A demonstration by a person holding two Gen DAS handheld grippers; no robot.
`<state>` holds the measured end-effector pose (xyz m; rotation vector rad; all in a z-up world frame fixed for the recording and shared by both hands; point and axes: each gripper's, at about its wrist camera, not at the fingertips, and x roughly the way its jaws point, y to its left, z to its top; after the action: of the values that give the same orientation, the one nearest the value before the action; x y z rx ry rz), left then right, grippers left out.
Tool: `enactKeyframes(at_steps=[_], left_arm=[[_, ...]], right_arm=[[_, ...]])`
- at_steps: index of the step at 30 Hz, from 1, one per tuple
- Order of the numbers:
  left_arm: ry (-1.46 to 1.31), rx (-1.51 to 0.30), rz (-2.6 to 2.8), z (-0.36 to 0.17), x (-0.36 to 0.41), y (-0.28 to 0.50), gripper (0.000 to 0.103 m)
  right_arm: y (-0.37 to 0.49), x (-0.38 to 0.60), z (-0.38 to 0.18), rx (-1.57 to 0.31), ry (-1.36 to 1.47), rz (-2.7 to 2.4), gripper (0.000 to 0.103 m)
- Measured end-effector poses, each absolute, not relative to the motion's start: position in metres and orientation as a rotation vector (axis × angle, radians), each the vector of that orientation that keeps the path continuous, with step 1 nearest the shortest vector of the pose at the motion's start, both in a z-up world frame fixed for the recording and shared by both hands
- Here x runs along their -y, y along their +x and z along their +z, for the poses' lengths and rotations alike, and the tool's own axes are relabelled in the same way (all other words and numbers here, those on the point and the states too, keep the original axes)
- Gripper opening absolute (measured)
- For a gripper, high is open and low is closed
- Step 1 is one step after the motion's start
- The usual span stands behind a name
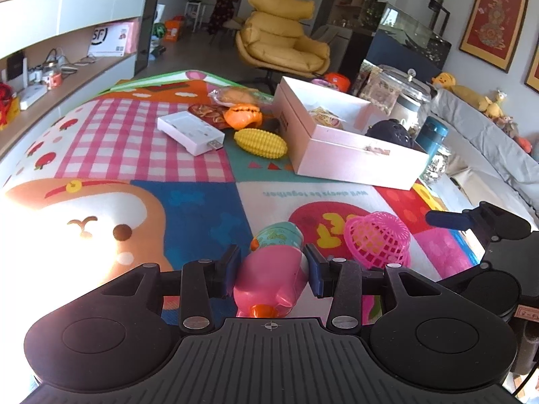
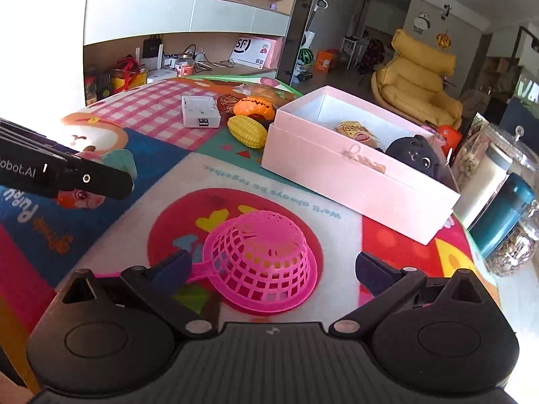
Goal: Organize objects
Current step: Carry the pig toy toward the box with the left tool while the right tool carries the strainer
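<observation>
My left gripper (image 1: 273,269) is shut on a pink and teal toy (image 1: 274,269) with an orange tip, held just above the colourful play mat (image 1: 188,208). A pink plastic basket (image 1: 377,239) lies upside down to its right. In the right wrist view my right gripper (image 2: 269,266) is open, its fingers either side of the pink basket (image 2: 262,266) without touching it. A white open box (image 2: 353,168) holds a dark plush (image 2: 417,158) and a snack packet (image 2: 353,131). The left gripper's body (image 2: 67,175) shows at left.
On the mat beyond lie a yellow corn toy (image 1: 261,143), an orange toy (image 1: 242,114), a white hub (image 1: 190,131) and wrapped bread (image 1: 232,96). Glass jars (image 1: 404,97) and a teal bottle (image 1: 434,134) stand right of the box. Shelves are left, a yellow armchair behind.
</observation>
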<state>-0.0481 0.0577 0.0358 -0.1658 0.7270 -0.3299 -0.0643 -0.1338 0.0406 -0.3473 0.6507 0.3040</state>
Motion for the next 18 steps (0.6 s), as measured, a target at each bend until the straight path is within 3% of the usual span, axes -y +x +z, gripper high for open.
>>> enactKeyframes(at_steps=[11,12,14,15,18], left_arm=[[-0.174,-0.738,-0.311,0.034,-0.061,-0.050,0.045],[-0.173,-0.740,-0.306,0.035,-0.062,-0.051,0.045],[-0.169,-0.745,-0.298,0.035,-0.063,-0.052,0.045],[-0.167,-0.746,-0.295,0.035,-0.064,-0.052,0.045],[-0.162,-0.748,-0.293,0.037,-0.062,-0.055,0.045]], right_arm=[[-0.029,0.123,0.032,-0.724,-0.111,0.320,0.103],[-0.027,0.118,0.031,-0.717,-0.120,0.317,0.100],[-0.027,0.109,0.031,-0.705,-0.167,0.314,0.078],[-0.028,0.107,0.032,-0.701,-0.181,0.323,0.073],[-0.039,0.109,0.042,-0.668,-0.199,0.347,0.070]])
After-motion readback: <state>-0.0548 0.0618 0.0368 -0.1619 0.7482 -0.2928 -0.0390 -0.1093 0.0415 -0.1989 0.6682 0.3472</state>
